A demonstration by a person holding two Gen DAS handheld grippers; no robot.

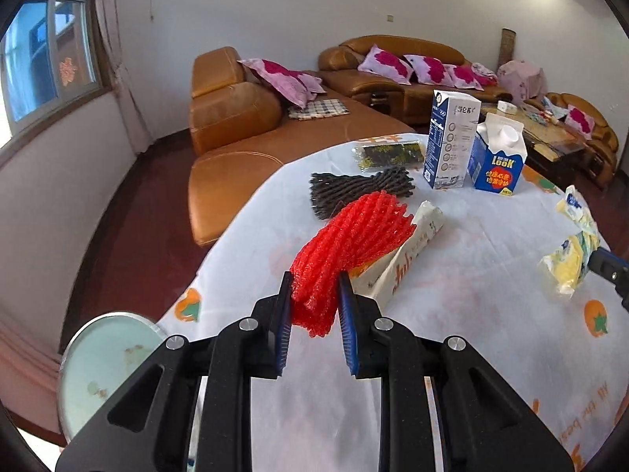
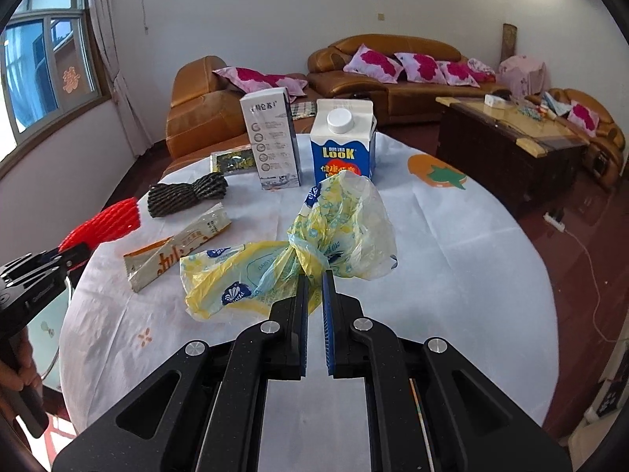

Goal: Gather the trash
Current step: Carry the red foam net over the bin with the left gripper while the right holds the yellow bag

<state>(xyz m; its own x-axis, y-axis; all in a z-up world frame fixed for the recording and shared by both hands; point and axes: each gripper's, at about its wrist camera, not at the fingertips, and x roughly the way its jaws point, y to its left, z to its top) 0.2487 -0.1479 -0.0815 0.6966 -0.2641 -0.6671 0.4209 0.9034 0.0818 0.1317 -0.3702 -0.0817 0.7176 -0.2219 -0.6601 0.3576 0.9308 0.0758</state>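
Your left gripper (image 1: 314,295) is clamped on the near end of a red foam fruit-net sleeve (image 1: 354,236), whose far end lies across a long white-and-orange paper wrapper (image 1: 409,251) on the white round tablecloth with orange fruit prints (image 1: 471,354). Your right gripper (image 2: 314,279) is pinched on the knotted neck of a crumpled yellow-and-blue printed plastic bag (image 2: 334,232), near the middle of the table; one lobe stands up on the far side, the other lies flat to the left.

Beyond the red sleeve lie a dark grey foam net sleeve (image 1: 357,190) and, farther off, a flat dark snack packet (image 1: 114,153). To their right a tall white-and-blue milk carton (image 1: 448,141) stands upright, just beside a shorter blue gable-top carton with a white cap (image 1: 497,159). A round glass plate (image 1: 106,365) shows at the table's near left edge.
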